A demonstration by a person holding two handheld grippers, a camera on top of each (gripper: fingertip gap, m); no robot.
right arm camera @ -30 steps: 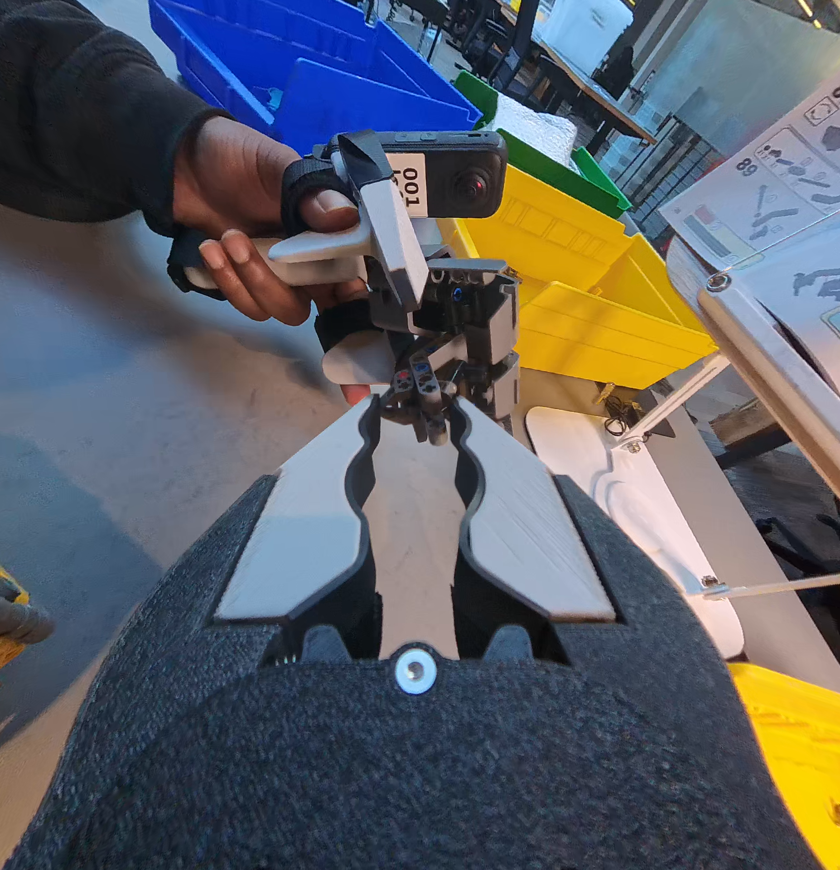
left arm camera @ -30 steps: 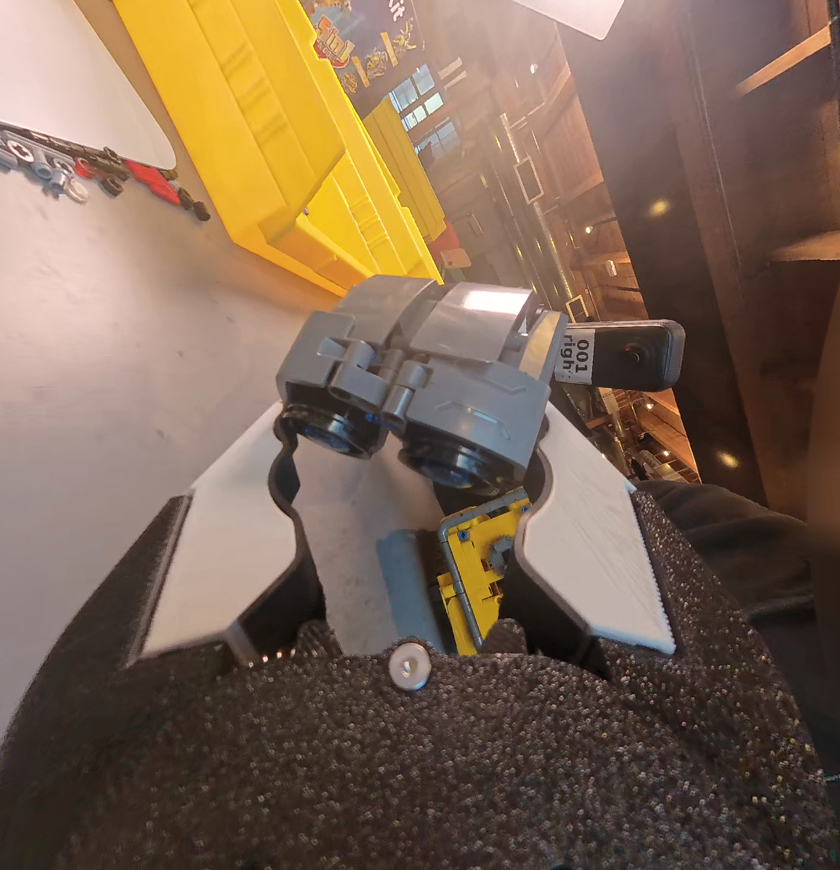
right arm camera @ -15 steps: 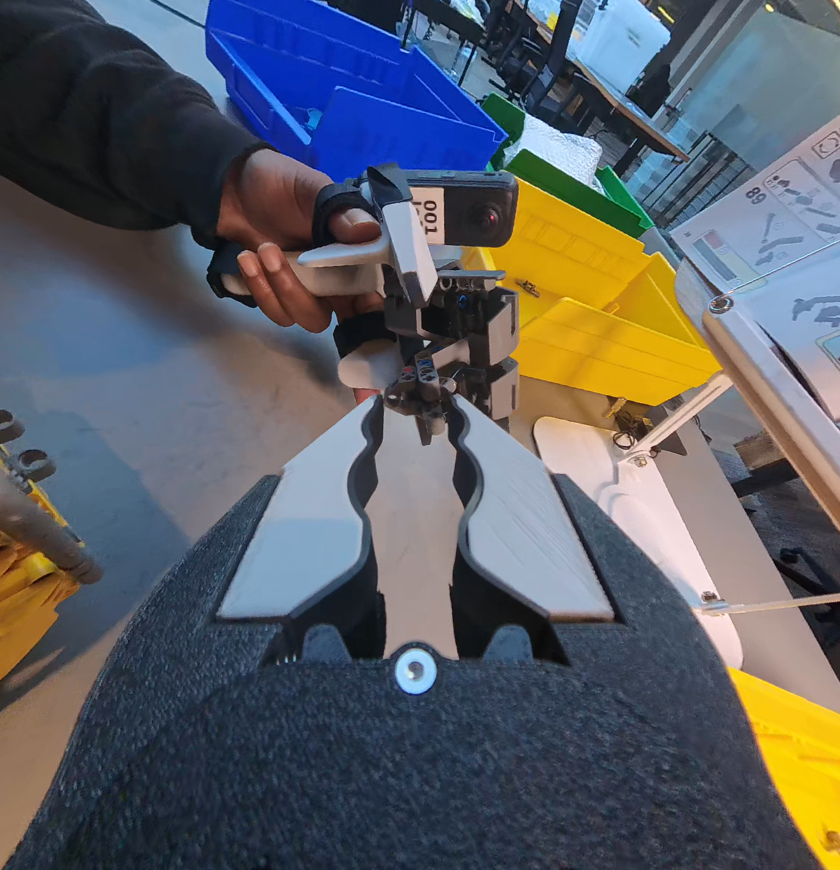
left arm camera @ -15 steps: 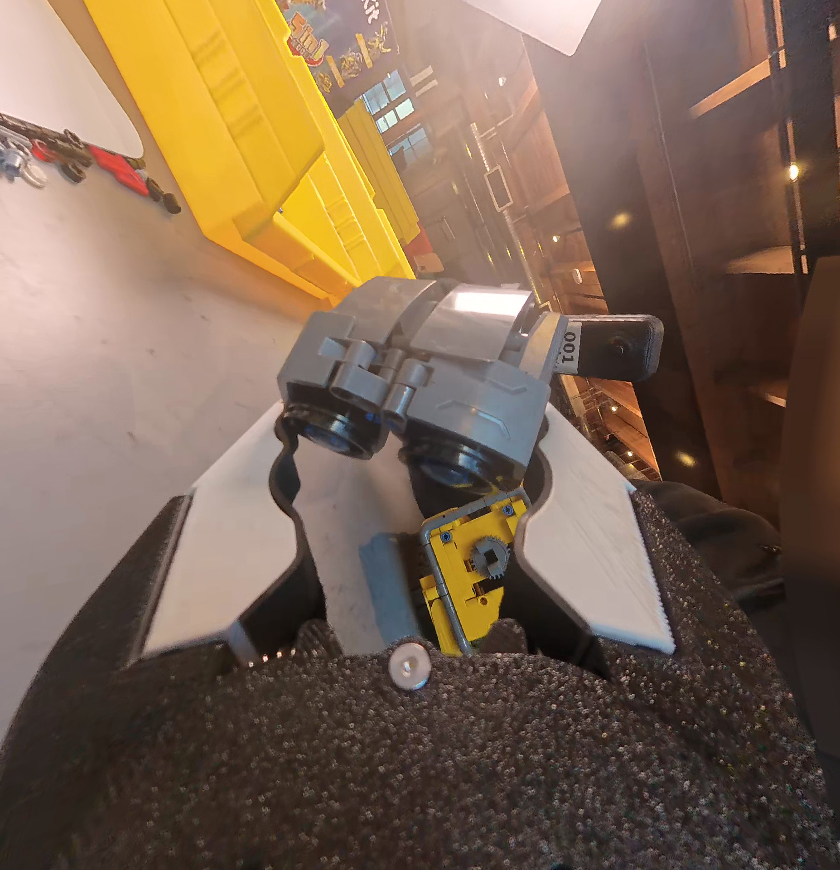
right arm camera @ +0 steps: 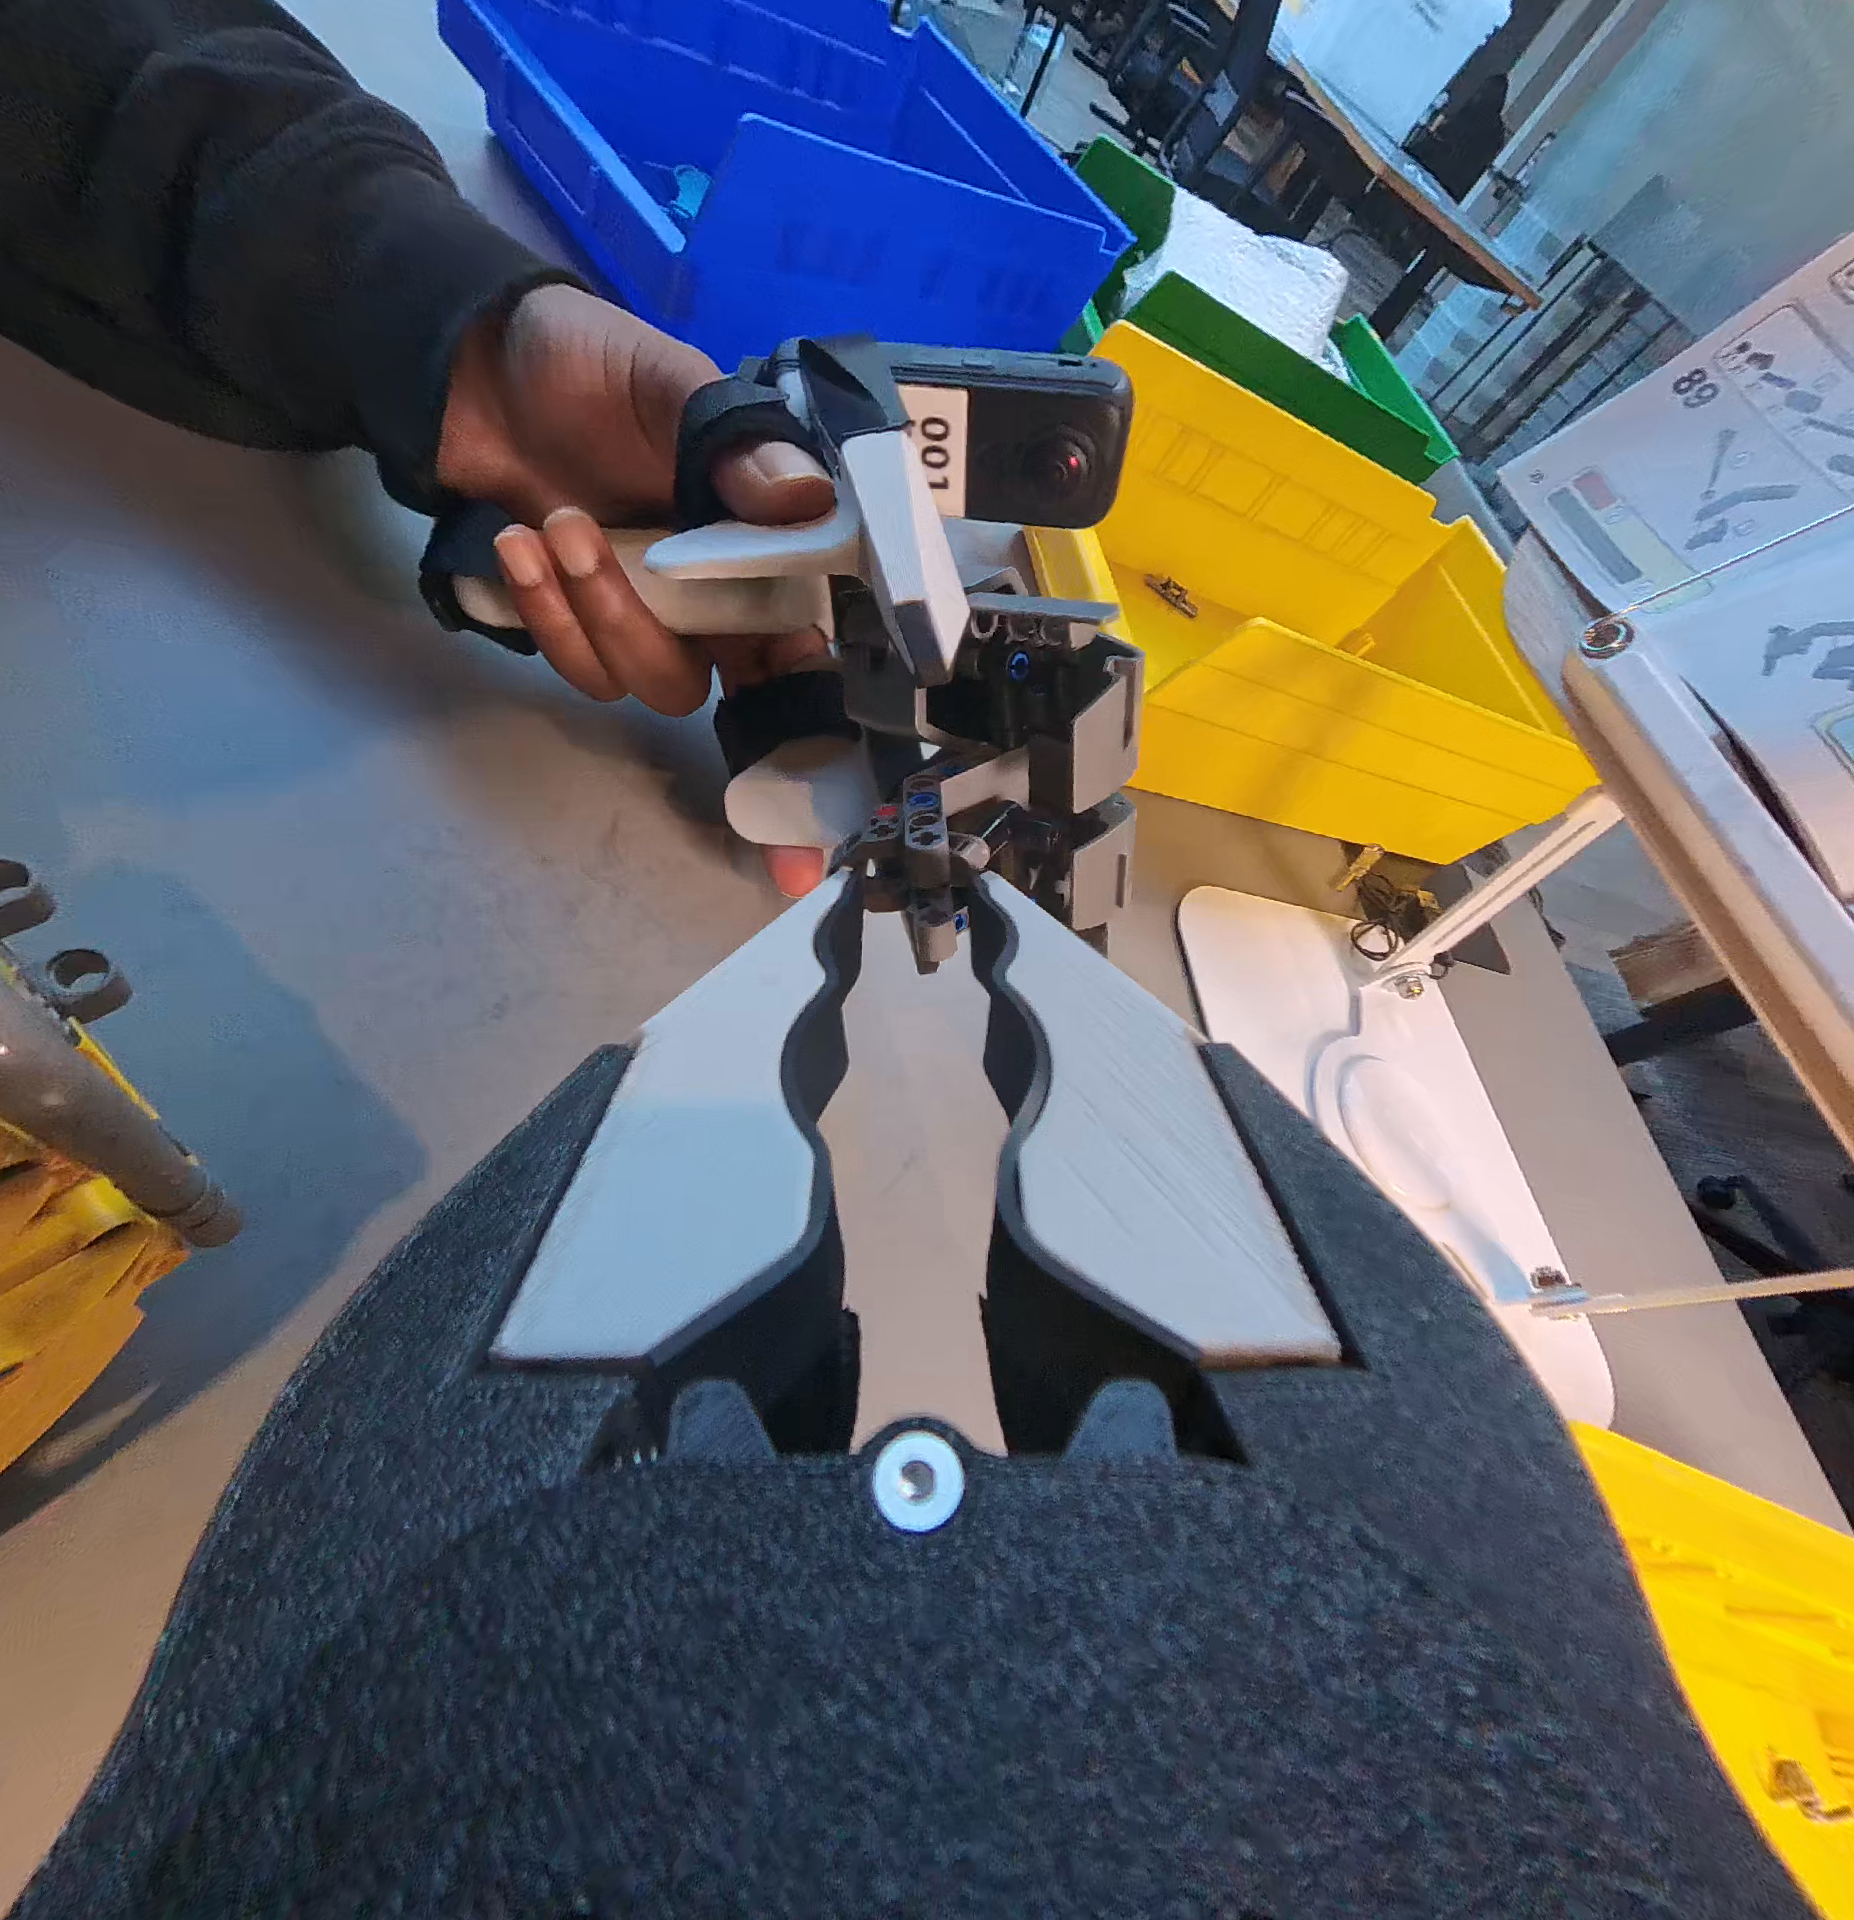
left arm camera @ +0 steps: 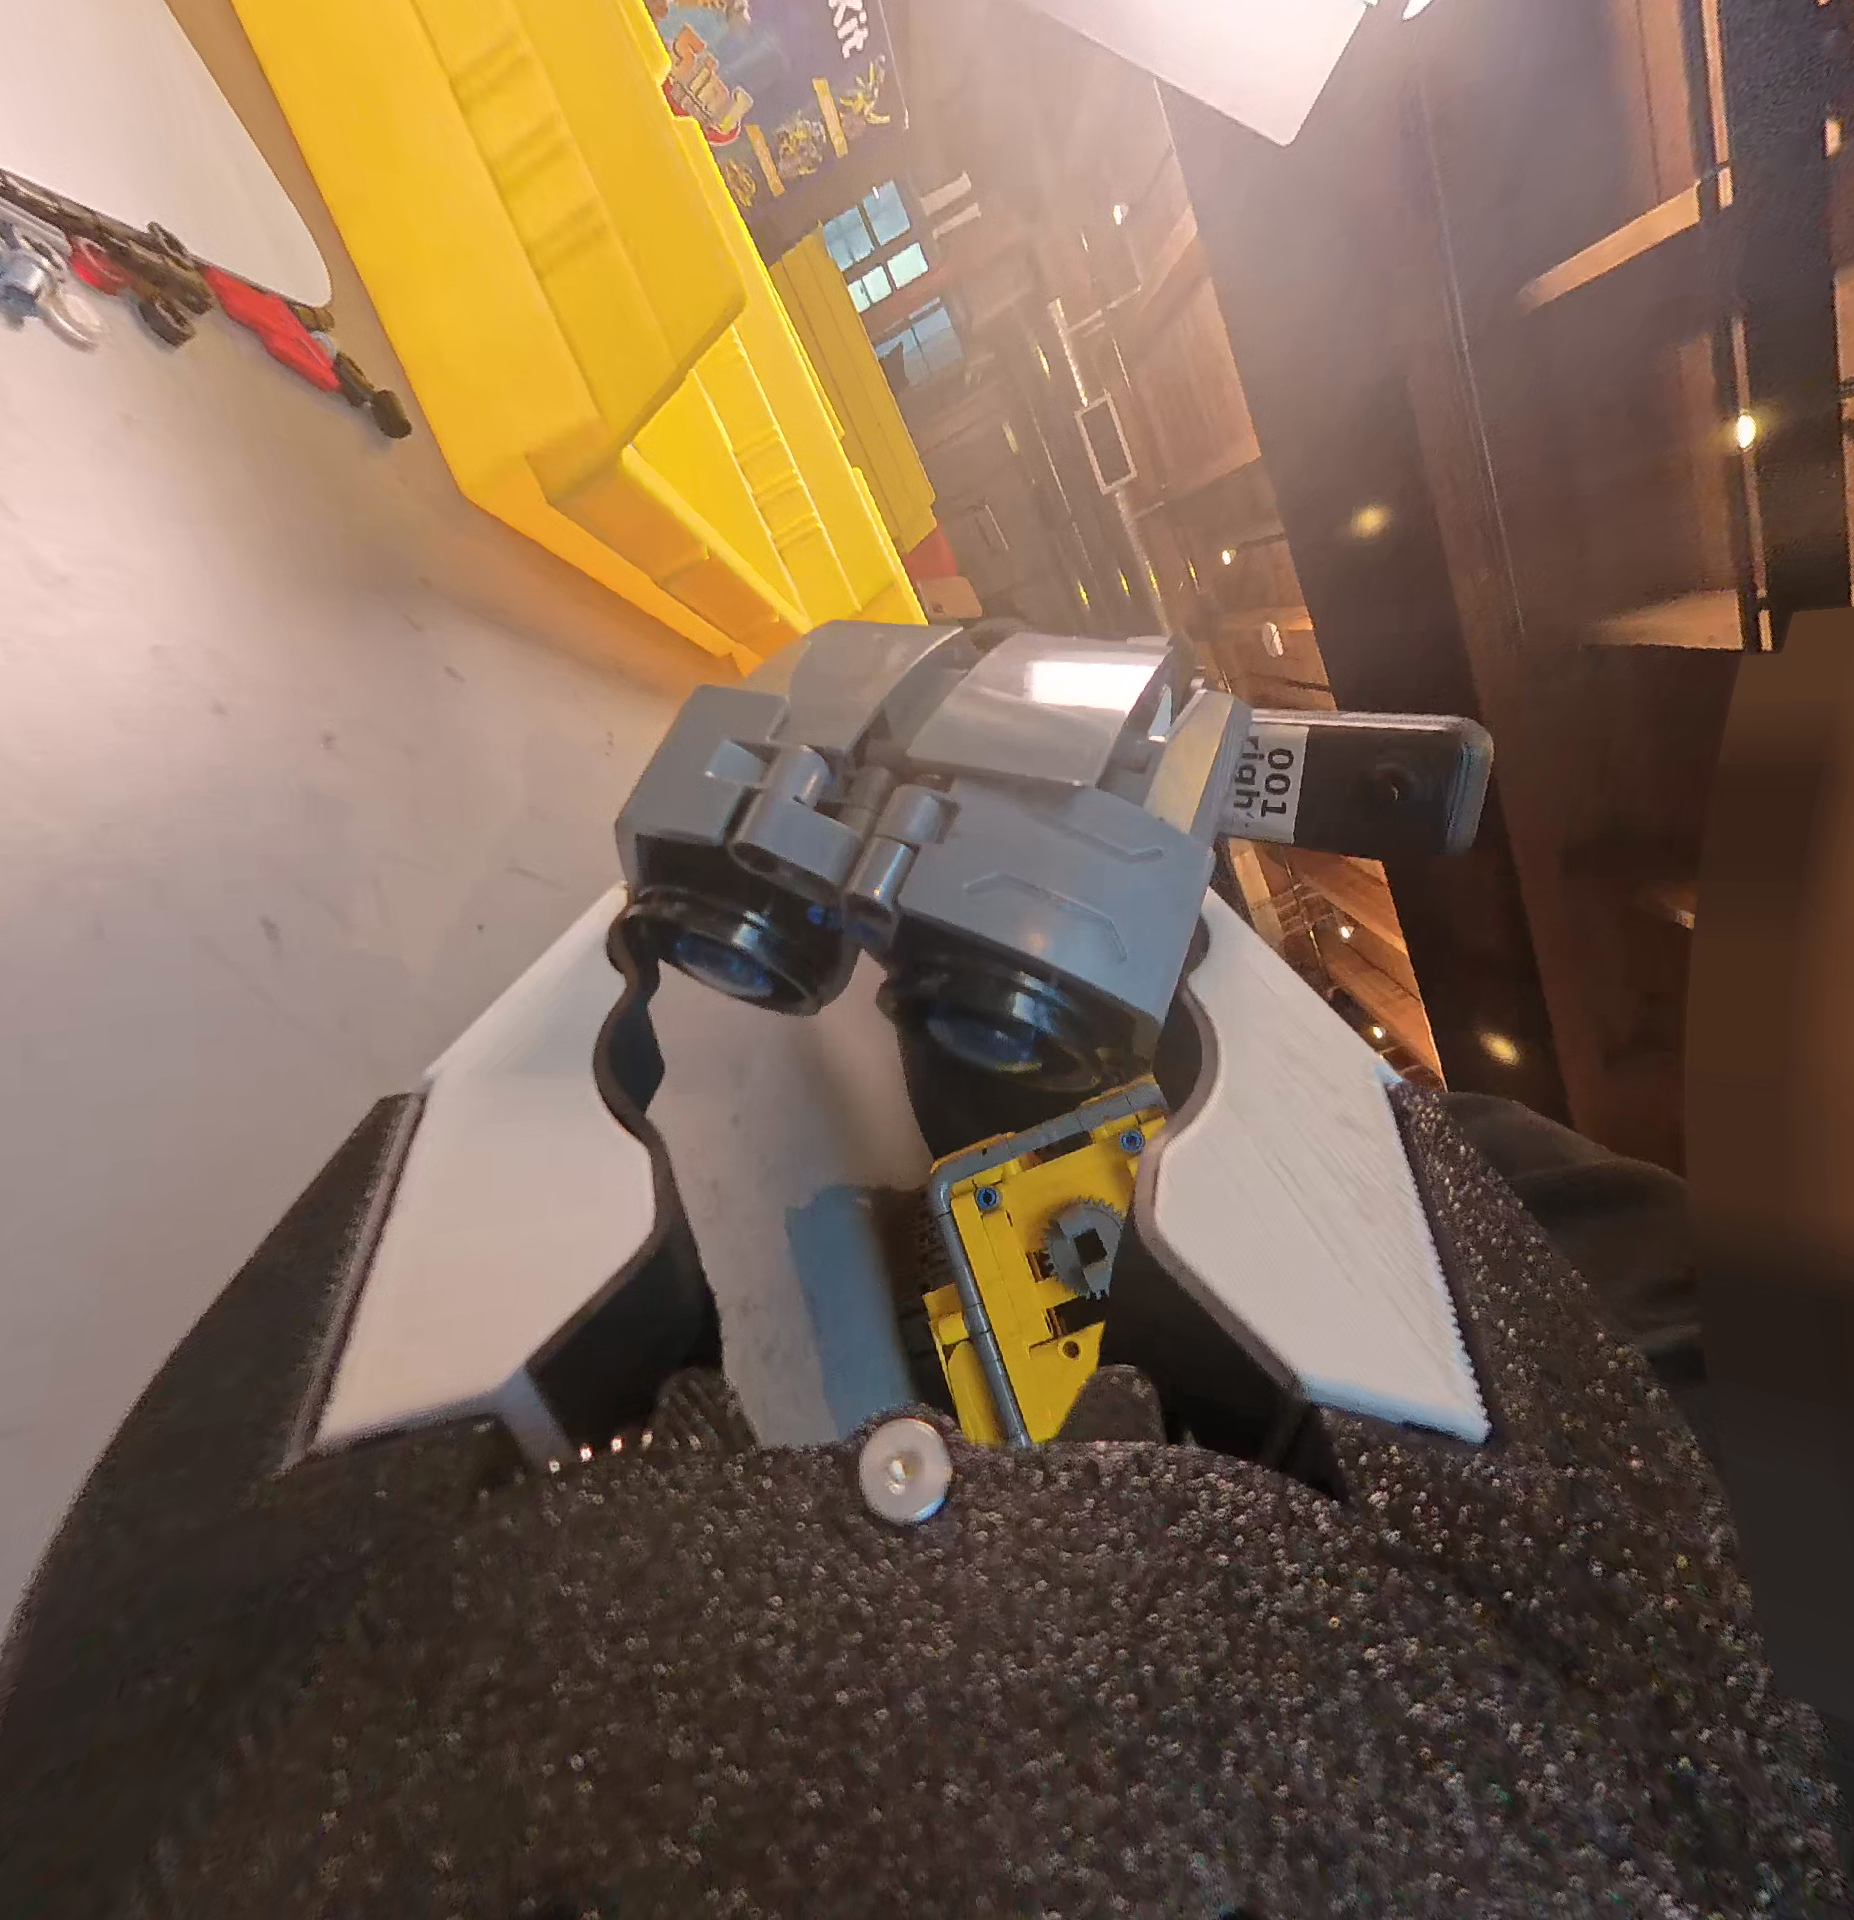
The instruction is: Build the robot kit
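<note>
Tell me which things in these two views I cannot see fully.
- Grey brick model: in the left wrist view, the left gripper hides its underside.
- Yellow geared assembly: the left gripper's body covers its lower part.
- Small parts row: too small, cut by the left edge.
- Yellow model: right wrist view, cut by the left edge.

The left claw (left arm camera: 907,966) has smooth, matt white plastic fingers (left arm camera: 528,1195) and a rough black foam body. It grips a grey plastic brick model with two shiny black lens rings (left arm camera: 902,862). The yellow plastic bins (right arm camera: 1307,623) look smooth and a bit glossy. The pale grey surface (right arm camera: 331,831) is matt and scuffed. The white printed paper page (right arm camera: 1733,447) is flat.
</note>
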